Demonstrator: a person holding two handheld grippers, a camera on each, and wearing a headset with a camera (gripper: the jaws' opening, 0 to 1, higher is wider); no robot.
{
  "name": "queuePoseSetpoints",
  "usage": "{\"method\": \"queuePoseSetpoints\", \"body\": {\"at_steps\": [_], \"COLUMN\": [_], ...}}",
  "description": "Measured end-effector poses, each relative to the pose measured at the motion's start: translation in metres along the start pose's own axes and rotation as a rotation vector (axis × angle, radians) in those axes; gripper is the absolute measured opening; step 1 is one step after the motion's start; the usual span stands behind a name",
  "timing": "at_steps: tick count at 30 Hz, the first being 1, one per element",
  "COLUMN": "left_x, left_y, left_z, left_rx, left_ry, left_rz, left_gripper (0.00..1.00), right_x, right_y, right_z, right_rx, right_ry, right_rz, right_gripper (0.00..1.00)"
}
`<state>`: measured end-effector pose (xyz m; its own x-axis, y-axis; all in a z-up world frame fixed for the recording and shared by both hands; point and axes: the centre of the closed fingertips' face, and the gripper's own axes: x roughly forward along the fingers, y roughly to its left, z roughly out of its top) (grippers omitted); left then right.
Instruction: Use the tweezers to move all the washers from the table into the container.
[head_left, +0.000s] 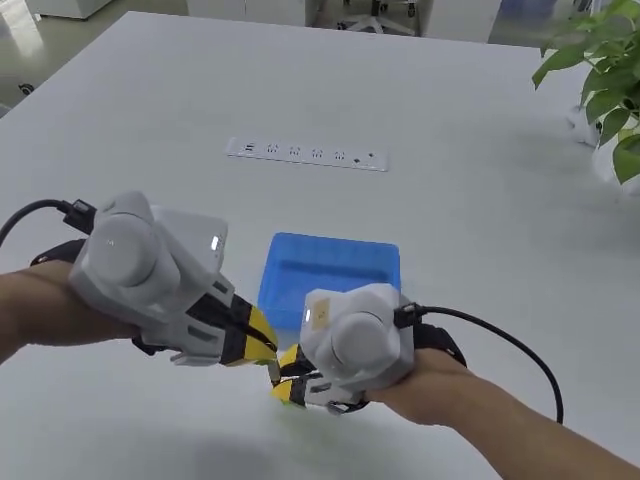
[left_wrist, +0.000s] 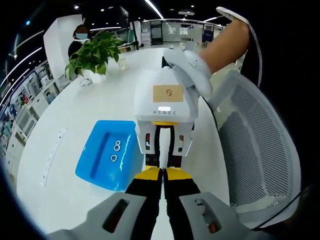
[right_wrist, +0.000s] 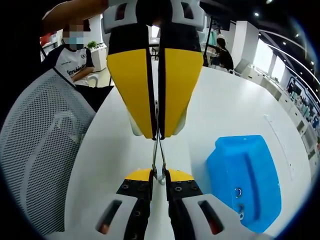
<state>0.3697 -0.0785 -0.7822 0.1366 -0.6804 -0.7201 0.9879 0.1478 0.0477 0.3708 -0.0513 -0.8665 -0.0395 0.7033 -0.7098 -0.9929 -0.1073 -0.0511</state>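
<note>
Tip to tip over the white table (head_left: 420, 110), at the lower centre of the head view: the left gripper (head_left: 262, 345) and the right gripper (head_left: 290, 386) face each other. Each has its yellow-padded jaws clenched on one end of the same slim, bright-metal tweezers (right_wrist: 158, 155).

In the right gripper view the tweezers' long axis runs straight up the frame. It goes from that gripper's own pads (right_wrist: 159, 176) at bottom centre into the left gripper's large yellow pads (right_wrist: 156, 135) above, so the tool bridges the narrow gap between the two. From the left gripper view, the left gripper's own tips (left_wrist: 163, 175) are pressed together at the bottom. The right gripper (left_wrist: 162, 161) comes down from upper centre to meet them.

The shallow blue plastic container (head_left: 330, 275) lies off to one side of that axis. It sits directly above the grippers in the head view, at lower left in the left gripper view (left_wrist: 92, 162) and at lower right in the right gripper view (right_wrist: 240, 160). Small silver ring-shaped washers (left_wrist: 116, 146) rest on its floor, and they also show near its lower edge in the right gripper view (right_wrist: 238, 191).

Both grippers sit close to the container's near edge, the left gripper's tips appearing just beside its lower-left corner. The coming move probably turns on which gripper lets go, since the tool is pinned along a line running past the container rather than into it. Whether any washers remain on the table cannot be told.
</note>
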Motion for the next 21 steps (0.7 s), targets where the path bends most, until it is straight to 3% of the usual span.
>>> {"method": "queuePoseSetpoints", "body": {"at_steps": [21], "left_x": [0.0039], "left_y": [0.0009], "left_z": [-0.0002], "left_rx": [-0.001], "left_ry": [0.001], "left_rz": [0.000], "left_gripper": [0.05], "right_x": [0.0016], "right_y": [0.0003], "right_z": [-0.0038], "right_rx": [0.017], "right_ry": [0.007], "right_rz": [0.009], "right_gripper": [0.10]}}
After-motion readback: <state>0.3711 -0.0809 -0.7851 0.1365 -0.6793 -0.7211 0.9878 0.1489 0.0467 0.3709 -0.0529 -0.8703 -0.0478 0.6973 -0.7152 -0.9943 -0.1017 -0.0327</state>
